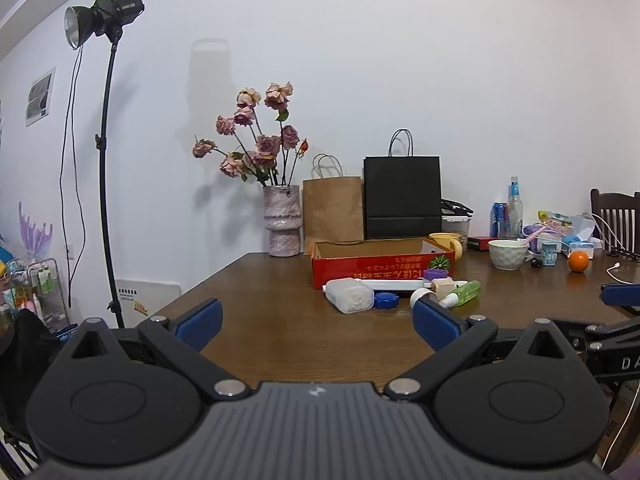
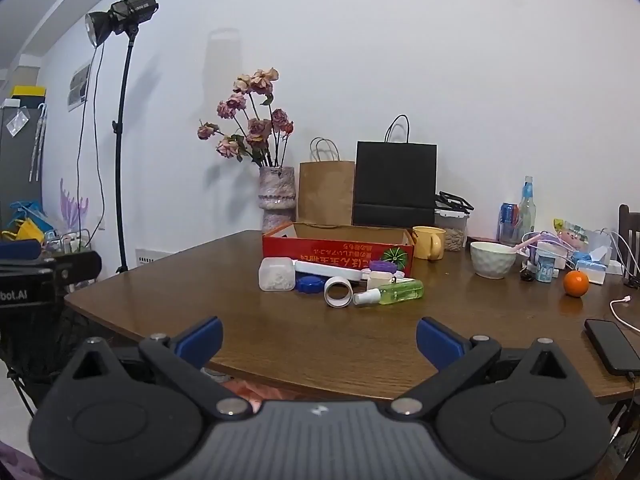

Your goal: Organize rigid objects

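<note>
Two hand-held claws hover at the near edge of a brown wooden tabletop (image 2: 280, 344), both with jaws spread wide and nothing between them. The left claw (image 1: 316, 320) and right claw (image 2: 319, 338) point almost level, aimed at a cluster of small rigid items near the middle of the tabletop. Just behind that cluster sits an open red cardboard box (image 2: 338, 254), which looks like the likely place for them. In the cluster: a frosted plastic container (image 2: 277, 274) at the left, a round blue case (image 2: 309, 284) touching it, a white tape ring (image 2: 338, 291) standing on edge with its hole facing the camera, a long white flat box (image 2: 328, 270) lying against the red box, a small purple-lidded jar (image 2: 381, 274), and a green bottle (image 2: 390, 293) on its side. The green bottle's long axis runs left to right, white cap toward the left. No item has been picked up yet. To begin well, it seems wise to approach one outer item, such as the green bottle, closing the pads across its narrow width rather than along its length, without nudging the neighbours that touch it.
</note>
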A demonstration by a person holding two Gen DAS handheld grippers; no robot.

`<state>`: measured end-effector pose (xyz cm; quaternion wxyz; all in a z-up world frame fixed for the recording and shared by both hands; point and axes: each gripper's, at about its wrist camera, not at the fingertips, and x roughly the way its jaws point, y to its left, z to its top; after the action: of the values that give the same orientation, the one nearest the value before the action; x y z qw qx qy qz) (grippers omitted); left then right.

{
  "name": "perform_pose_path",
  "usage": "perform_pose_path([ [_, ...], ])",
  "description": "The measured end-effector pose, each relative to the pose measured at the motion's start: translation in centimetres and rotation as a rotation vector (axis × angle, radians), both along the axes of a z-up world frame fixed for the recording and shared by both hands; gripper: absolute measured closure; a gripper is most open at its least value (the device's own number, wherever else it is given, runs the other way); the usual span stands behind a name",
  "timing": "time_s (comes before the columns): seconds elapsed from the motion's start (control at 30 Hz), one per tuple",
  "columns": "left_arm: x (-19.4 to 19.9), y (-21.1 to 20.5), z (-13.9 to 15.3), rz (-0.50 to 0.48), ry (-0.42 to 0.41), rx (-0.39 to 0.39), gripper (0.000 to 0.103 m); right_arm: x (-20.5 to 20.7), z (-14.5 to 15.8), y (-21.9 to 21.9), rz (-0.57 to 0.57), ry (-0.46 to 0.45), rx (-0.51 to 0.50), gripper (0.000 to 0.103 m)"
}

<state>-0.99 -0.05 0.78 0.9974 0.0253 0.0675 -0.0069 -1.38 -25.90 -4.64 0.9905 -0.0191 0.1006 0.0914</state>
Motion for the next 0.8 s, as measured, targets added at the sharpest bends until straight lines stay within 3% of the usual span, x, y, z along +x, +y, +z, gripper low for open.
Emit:
perform_pose_path([
  [0.8, -0.15, 0.06, -0.35, -0.002, -0.019, -0.004, 0.0, -0.36, 0.0, -0.02, 0.004, -0.014, 0.012, 0.0],
])
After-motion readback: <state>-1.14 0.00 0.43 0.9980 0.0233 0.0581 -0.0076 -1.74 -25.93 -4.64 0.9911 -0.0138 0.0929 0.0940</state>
